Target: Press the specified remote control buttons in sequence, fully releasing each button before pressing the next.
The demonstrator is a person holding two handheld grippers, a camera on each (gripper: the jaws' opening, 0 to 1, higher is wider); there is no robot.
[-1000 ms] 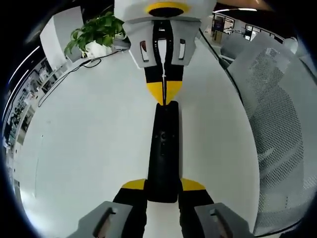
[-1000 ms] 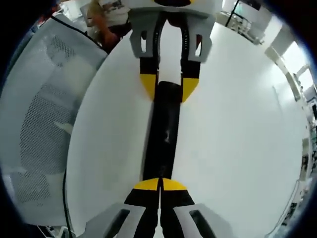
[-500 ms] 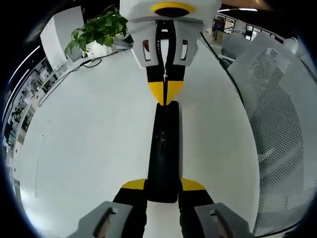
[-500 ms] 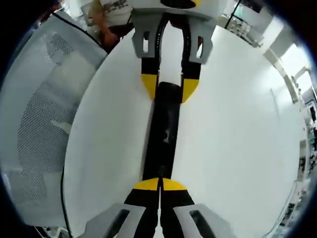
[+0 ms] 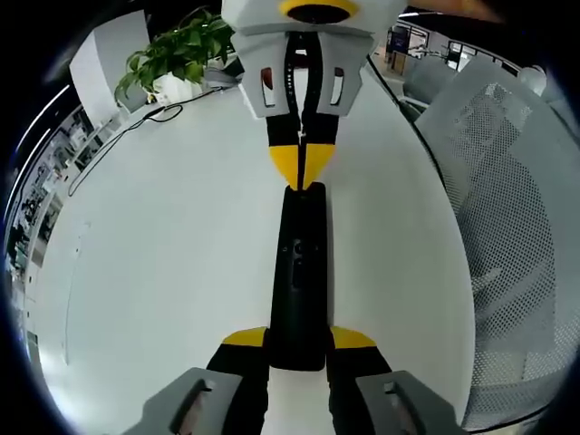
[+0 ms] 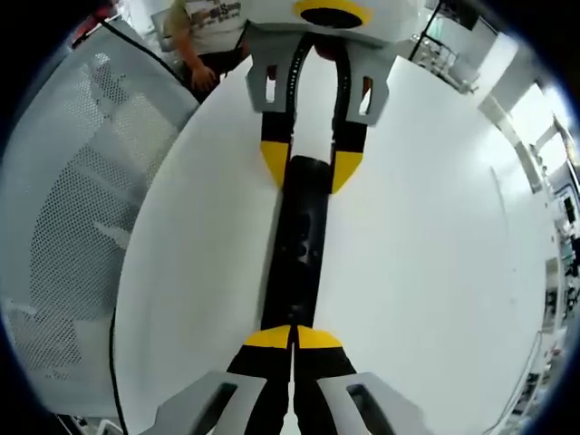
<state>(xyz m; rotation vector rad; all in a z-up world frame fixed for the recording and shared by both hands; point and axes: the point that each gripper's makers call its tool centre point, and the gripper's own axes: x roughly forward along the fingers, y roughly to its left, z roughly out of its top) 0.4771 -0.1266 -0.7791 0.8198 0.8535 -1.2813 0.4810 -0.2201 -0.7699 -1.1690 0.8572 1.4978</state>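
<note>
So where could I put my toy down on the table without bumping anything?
Either side of the remote: the white table is bare between it and the plant with its cable, and a narrower strip runs toward the mesh chair. The middle is crowded: the left gripper clamps the remote's near end, the right gripper touches the far end.

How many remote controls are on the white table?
1: the black remote control lies on the white table, its near end between the left gripper, with the shut right gripper at its other end.
</note>
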